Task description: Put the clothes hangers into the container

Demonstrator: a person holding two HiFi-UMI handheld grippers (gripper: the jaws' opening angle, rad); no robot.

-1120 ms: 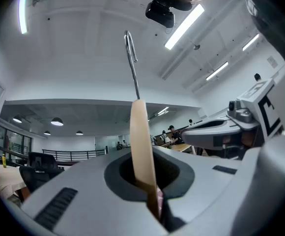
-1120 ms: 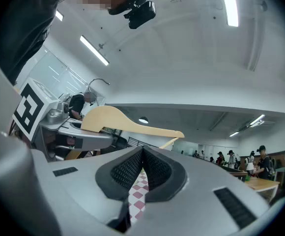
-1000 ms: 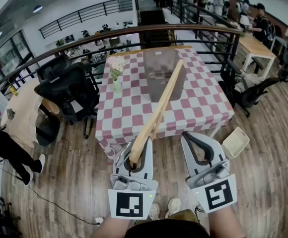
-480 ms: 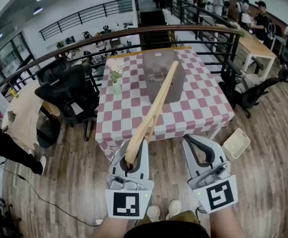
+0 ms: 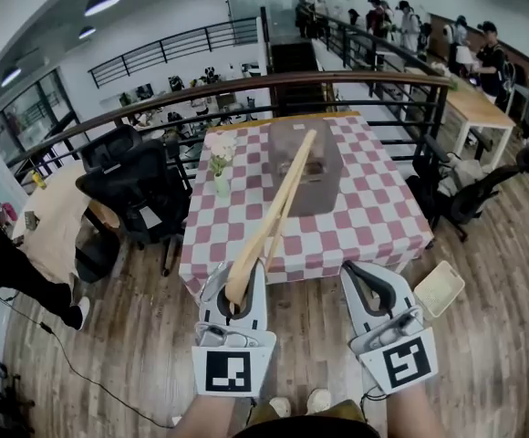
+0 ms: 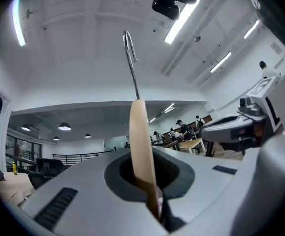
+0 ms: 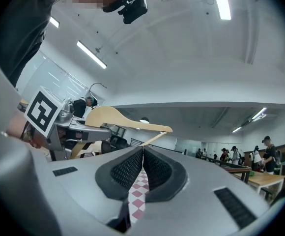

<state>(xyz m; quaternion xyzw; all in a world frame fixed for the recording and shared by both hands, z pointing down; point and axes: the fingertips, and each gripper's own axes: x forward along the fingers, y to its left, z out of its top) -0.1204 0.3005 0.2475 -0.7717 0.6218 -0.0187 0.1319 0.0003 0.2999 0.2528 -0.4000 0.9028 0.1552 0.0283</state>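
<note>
Left gripper point(image 5: 234, 283): jaws clamped on 1 wooden hanger point(image 5: 278, 210), which slants up toward the grey container point(image 5: 326, 179) on the checked table point(image 5: 383, 231). Right gripper point(image 5: 372, 286): jaws together, empty.

Squarish surface point(image 5: 383, 217) covered by a pink-and-white checked cloth point(image 5: 337, 255) that hangs over the near edge. It stands on a wood-plank floor point(image 5: 137, 336), with its far edge close to a dark railing point(image 5: 246, 85). Two things sit on the cloth. A grey box-shaped container point(image 5: 324, 185) stands upright at centre, shifted toward 12 o'clock. A small vase point(image 5: 220, 164) with pale flowers is at the container's 9 o'clock, apart from it and near the left edge.
</note>
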